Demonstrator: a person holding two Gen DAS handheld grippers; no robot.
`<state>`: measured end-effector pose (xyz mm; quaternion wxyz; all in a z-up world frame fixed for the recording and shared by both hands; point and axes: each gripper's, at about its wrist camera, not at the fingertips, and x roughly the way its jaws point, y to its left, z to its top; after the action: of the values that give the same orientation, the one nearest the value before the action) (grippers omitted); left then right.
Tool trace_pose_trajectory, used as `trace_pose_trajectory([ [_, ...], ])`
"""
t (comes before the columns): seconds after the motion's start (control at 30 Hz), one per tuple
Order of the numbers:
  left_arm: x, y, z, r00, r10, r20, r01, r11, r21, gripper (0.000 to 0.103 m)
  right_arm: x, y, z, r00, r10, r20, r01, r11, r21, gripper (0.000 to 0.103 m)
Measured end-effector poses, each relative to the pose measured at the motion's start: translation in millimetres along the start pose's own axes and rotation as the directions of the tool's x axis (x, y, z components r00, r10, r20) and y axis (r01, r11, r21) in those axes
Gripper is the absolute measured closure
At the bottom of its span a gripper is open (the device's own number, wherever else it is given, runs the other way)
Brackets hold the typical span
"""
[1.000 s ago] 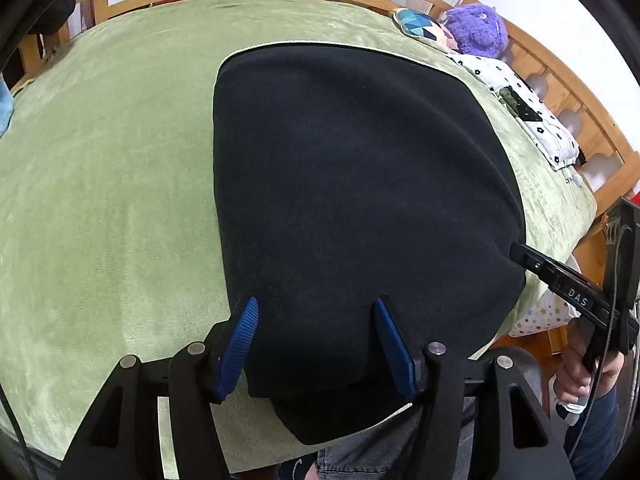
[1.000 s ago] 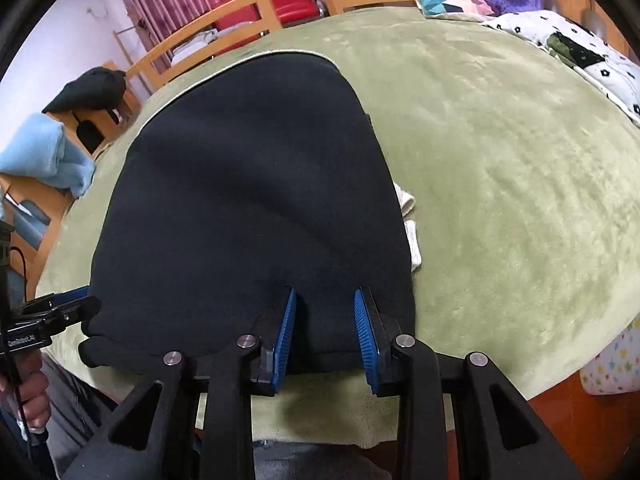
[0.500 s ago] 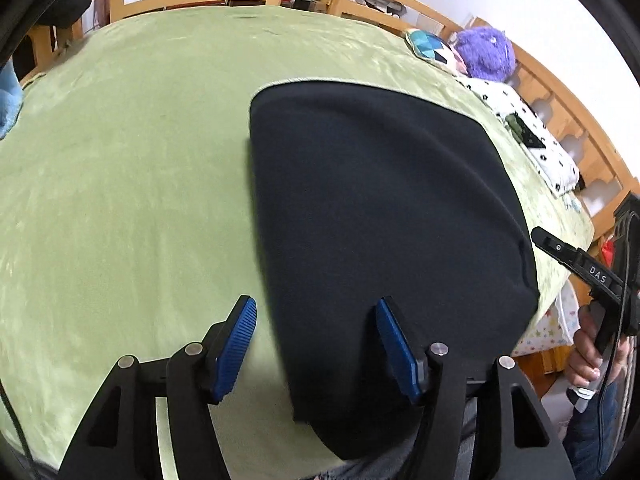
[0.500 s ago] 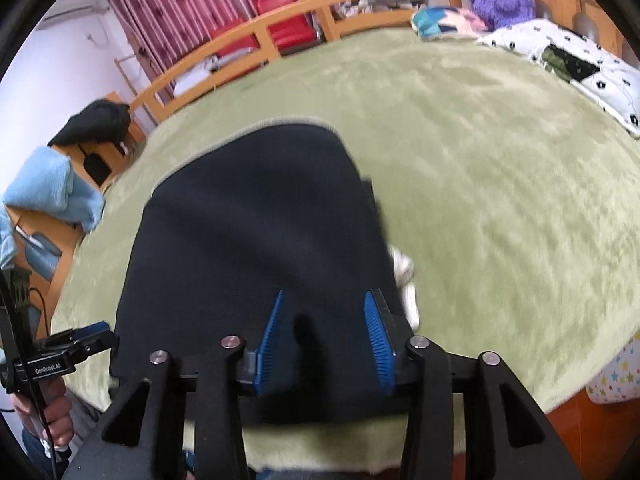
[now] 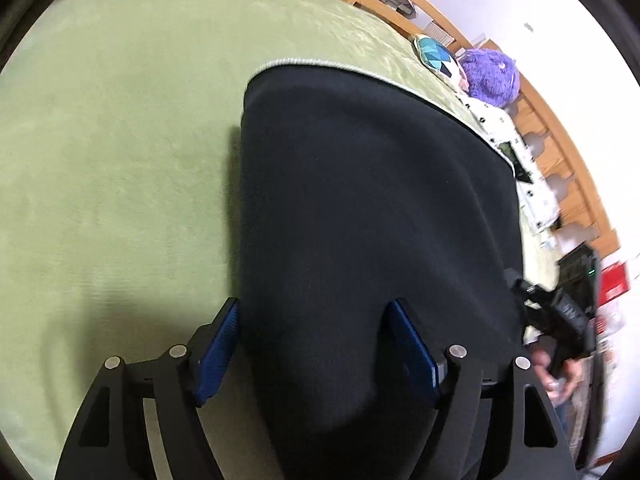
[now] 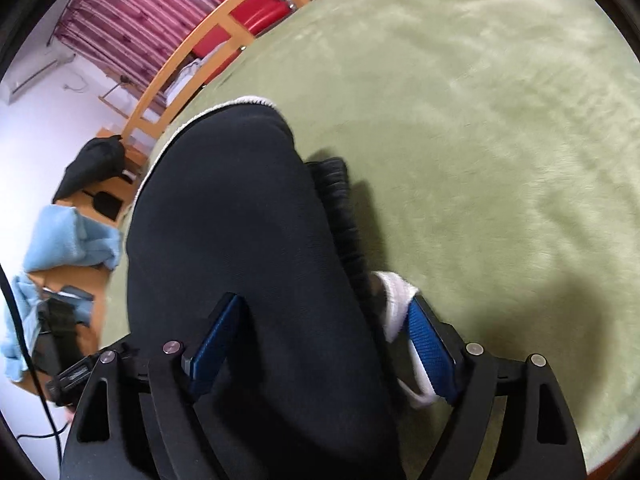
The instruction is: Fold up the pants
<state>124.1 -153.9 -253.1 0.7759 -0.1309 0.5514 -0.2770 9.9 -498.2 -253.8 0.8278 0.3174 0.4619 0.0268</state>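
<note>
Black pants [image 5: 372,208] lie folded on a green blanket [image 5: 112,152], with a pale lining edge along the far side. My left gripper [image 5: 316,344] is open, its blue pads either side of the near left edge of the pants. My right gripper [image 6: 320,340] is open wide over the near right edge of the pants [image 6: 236,232]. A ribbed black waistband [image 6: 340,208] and a white drawstring [image 6: 396,308] show by the right finger. The right gripper also shows in the left wrist view [image 5: 560,312].
A wooden bed rail [image 6: 192,52] curves round the far side. A purple plush [image 5: 492,76], a patterned cushion [image 5: 436,58] and a white spotted cloth [image 5: 516,148] lie at the far right. A light blue towel [image 6: 68,240] and a dark garment [image 6: 92,164] sit off the bed, left.
Both grippers have moved in closer and lower over the near edge of the pants. The right gripper's jaws have opened wider. The waistband and drawstring now show beside its right finger.
</note>
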Motion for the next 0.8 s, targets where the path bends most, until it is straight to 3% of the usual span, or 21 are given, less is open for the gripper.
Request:
trace_pose_trajectory([
  [0.1, 10, 5, 4, 0.997, -0.072, -0.011, 0.072, 0.997, -0.039, 0.032, 16, 2, 8, 0.997, 0.044, -0.061, -0.044, 0.999, -0.002, 0.020],
  [0.13, 12, 4, 4, 0.996, -0.083, -0.011, 0.082, 0.996, -0.046, 0.036, 17, 2, 6, 0.997, 0.046, -0.065, -0.046, 0.999, 0.001, 0.019],
  [0.17, 13, 2, 5, 0.995, -0.100, -0.012, 0.099, 0.994, -0.040, 0.049, 17, 2, 7, 0.996, 0.050, -0.070, -0.050, 0.999, -0.001, 0.021],
  [0.2, 11, 1, 6, 0.995, -0.104, -0.009, 0.104, 0.994, -0.029, 0.054, 16, 1, 7, 0.996, 0.051, -0.070, -0.052, 0.999, -0.004, 0.022],
  [0.27, 2, -5, 7, 0.994, -0.106, 0.031, 0.106, 0.994, -0.007, 0.073, 11, 0, 6, 0.997, 0.052, -0.060, -0.052, 0.999, -0.005, 0.032],
  [0.4, -24, -3, 15, 0.985, -0.161, 0.062, 0.161, 0.987, 0.003, 0.079, -17, 11, 1, 0.997, 0.076, 0.009, -0.076, 0.997, 0.001, 0.058],
  [0.47, -44, -5, 20, 0.987, -0.130, 0.095, 0.126, 0.991, 0.045, 0.080, -24, 26, -1, 0.997, 0.078, 0.025, -0.078, 0.997, -0.007, 0.068],
  [0.57, -82, 16, 31, 0.983, -0.108, 0.147, 0.101, 0.994, 0.050, 0.080, -18, 63, -6, 0.995, 0.093, 0.027, -0.092, 0.995, -0.036, 0.074],
  [0.63, -107, 39, 38, 0.983, -0.082, 0.167, 0.077, 0.996, 0.038, 0.080, -4, 91, -11, 0.990, 0.139, 0.019, -0.137, 0.989, -0.051, 0.075],
  [0.7, -133, 65, 43, 0.980, -0.008, 0.201, 0.001, 0.999, 0.037, 0.079, 16, 119, -16, 0.986, 0.167, 0.012, -0.166, 0.983, -0.079, 0.075],
  [0.8, -159, 112, 48, 0.975, 0.068, 0.211, -0.069, 0.998, 0.000, 0.079, 67, 170, -21, 0.979, 0.199, -0.041, -0.202, 0.975, -0.096, 0.075],
])
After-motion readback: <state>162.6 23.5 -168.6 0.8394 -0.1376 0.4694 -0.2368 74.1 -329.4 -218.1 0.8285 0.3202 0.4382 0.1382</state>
